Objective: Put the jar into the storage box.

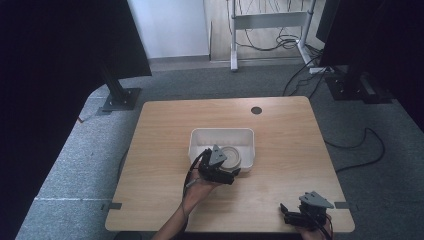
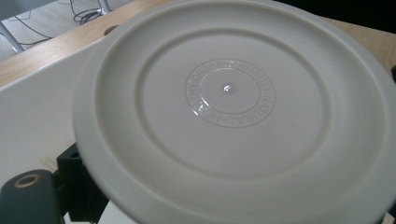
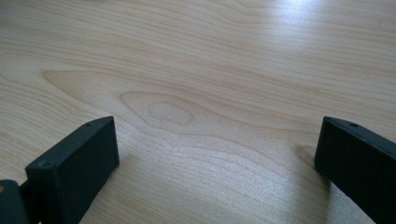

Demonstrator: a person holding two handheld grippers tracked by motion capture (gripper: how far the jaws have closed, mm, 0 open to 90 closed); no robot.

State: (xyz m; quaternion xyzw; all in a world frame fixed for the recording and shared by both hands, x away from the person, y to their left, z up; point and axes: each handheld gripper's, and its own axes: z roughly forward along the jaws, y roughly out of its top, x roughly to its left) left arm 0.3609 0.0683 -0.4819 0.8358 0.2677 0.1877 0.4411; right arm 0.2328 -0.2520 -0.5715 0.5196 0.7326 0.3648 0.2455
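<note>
The left gripper [image 1: 235, 172] pinched a plate [image 1: 231, 156] by its near rim, at the front right corner of the white bin [image 1: 200, 136]. In the left gripper view the plate [image 2: 233, 112] showed its ringed underside, tilted, with the bin wall [image 2: 32, 107] behind it. Whether it leaned on the bin's front wall or hung free of it could not be told.

As a judgement, the work was midway: the plate was gripped and partly inside the bin, but not lying flat, so either seating it or lifting it out was left; which of the two could not be told.

The right gripper [image 1: 292, 214] sat idle, well to the right of the bin and close to the table's [image 1: 165, 200] near edge, its jaws spread wide over bare wood [image 3: 196, 60].

The bin stood near the table's middle, with open wood on every side of it. Inside it, the room left of the plate looked free, while the right wall stood just beside the plate. The right gripper had little margin before the near edge.
</note>
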